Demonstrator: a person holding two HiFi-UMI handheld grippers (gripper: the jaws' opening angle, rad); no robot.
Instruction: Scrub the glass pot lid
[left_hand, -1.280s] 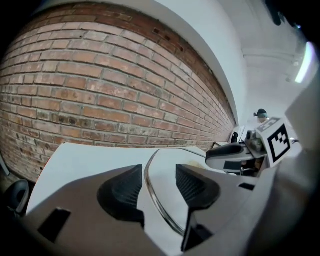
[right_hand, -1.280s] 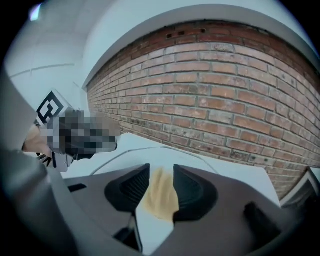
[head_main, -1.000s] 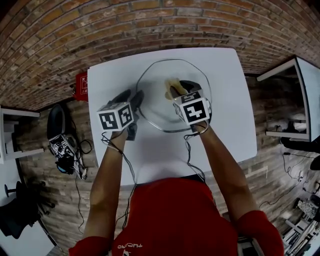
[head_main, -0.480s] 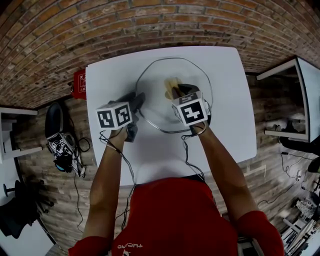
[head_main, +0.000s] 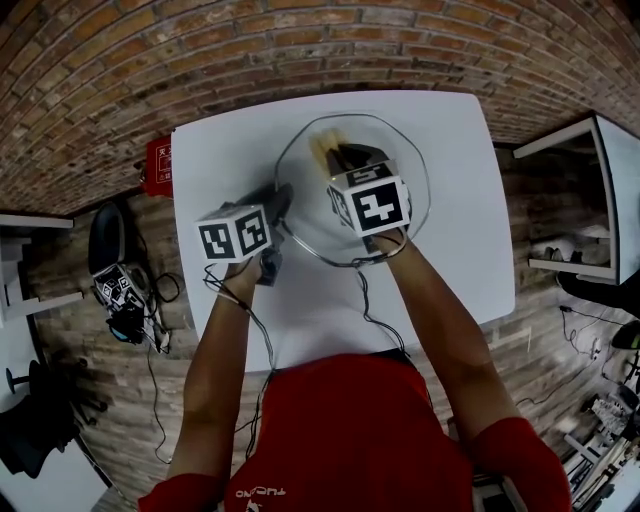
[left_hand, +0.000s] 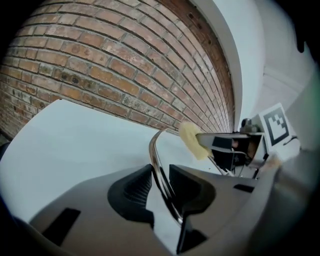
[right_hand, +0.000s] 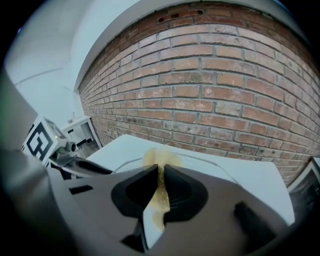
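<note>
The round glass pot lid with its metal rim lies flat on the white table. My left gripper sits at the lid's left edge. In the left gripper view its jaws are closing on the metal rim, which runs between the pads and touches them; left gripper. My right gripper is over the far left part of the lid, its jaws closing tight on a yellow sponge. The sponge is squeezed thin between the pads, right gripper.
A red box stands on the brick floor left of the table. A black seat and cabled gear lie further left. White furniture stands to the right.
The right gripper has carried the sponge up and left across the lid, away from me. The left gripper has stayed at the lid's left rim.
</note>
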